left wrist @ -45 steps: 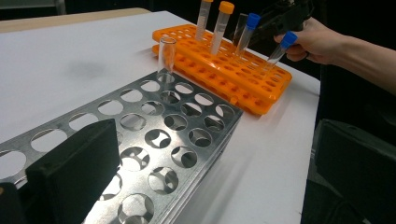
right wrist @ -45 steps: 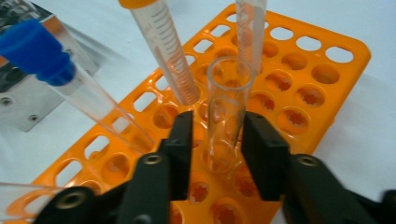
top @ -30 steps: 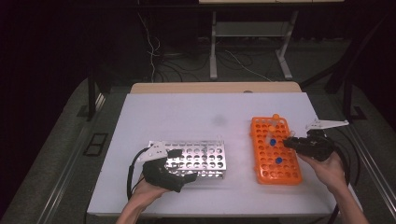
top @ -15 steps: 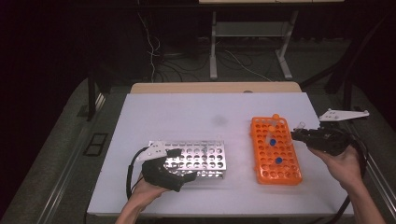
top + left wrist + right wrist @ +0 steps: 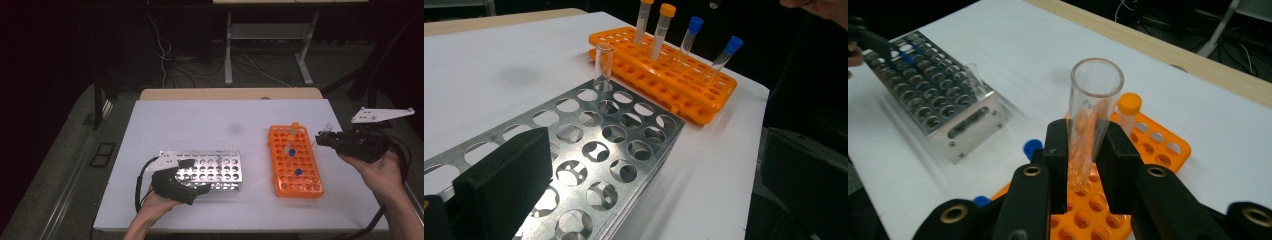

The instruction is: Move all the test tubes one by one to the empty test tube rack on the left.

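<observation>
An open-topped clear glass test tube point(image 5: 1091, 117) is clamped between the two black jaws of the right claw point(image 5: 1087, 150); the jaws are closed tightly against its lower half, and its rim stands upright above them. In the high view the right claw point(image 5: 324, 139) is held in the air just beside the right edge of the orange plastic tube rack point(image 5: 294, 162), with the tube point(image 5: 327, 129) seen as a small clear cylinder at its tip. The rack rests on the right half of the white desk point(image 5: 210, 120). In it, two orange-capped tubes point(image 5: 659, 30) are seen at the far end and two blue-capped tubes point(image 5: 688, 34) nearer the middle, all standing in their holes.

The left claw point(image 5: 192, 182) is laid against the near side of the perforated silver metal rack point(image 5: 212, 170) on the left half of the desk, well apart from the orange rack. In the left gripper view its jaws are seen wide apart, one over the rack's near corner and the other off its edge above the desk, and nothing is pinched between them. One uncapped clear tube point(image 5: 603, 64) stands in a far corner hole of the metal rack point(image 5: 594, 150). The person's hand point(image 5: 380, 172) is wrapped under the right claw's body.
</observation>
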`<state>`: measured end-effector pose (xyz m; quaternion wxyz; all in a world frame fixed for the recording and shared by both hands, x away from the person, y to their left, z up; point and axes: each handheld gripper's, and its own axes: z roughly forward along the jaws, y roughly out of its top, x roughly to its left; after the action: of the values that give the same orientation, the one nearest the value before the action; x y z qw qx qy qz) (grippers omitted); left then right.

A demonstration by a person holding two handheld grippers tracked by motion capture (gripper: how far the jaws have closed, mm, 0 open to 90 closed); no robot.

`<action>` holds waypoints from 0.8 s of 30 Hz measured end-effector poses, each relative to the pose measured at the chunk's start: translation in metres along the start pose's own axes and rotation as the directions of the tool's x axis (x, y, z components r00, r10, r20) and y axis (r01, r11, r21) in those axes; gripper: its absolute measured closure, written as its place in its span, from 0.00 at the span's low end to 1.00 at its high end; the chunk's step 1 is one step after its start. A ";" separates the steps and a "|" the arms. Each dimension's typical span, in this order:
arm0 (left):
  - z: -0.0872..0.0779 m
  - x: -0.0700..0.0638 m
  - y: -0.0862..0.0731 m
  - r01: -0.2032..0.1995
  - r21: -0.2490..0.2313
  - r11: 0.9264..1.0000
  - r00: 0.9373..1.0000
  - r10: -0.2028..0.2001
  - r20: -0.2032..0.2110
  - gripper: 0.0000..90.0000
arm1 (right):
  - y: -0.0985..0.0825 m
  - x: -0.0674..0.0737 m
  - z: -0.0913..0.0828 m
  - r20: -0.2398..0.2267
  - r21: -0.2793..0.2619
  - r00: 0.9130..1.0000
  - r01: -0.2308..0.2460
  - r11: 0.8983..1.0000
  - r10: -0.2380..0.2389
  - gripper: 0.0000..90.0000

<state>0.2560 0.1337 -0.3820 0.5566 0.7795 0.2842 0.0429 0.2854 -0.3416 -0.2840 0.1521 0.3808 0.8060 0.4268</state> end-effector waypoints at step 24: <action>0.009 -0.011 0.028 -0.030 0.004 1.000 0.998 0.029 0.049 0.00 | 0.026 0.077 0.027 -0.255 0.017 0.961 0.120 0.993 -0.112 0.84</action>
<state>0.2615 0.1150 -0.3572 0.5609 0.7857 0.2591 0.0315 0.2624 -0.2598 -0.2727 0.0665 0.2777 0.8466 0.4492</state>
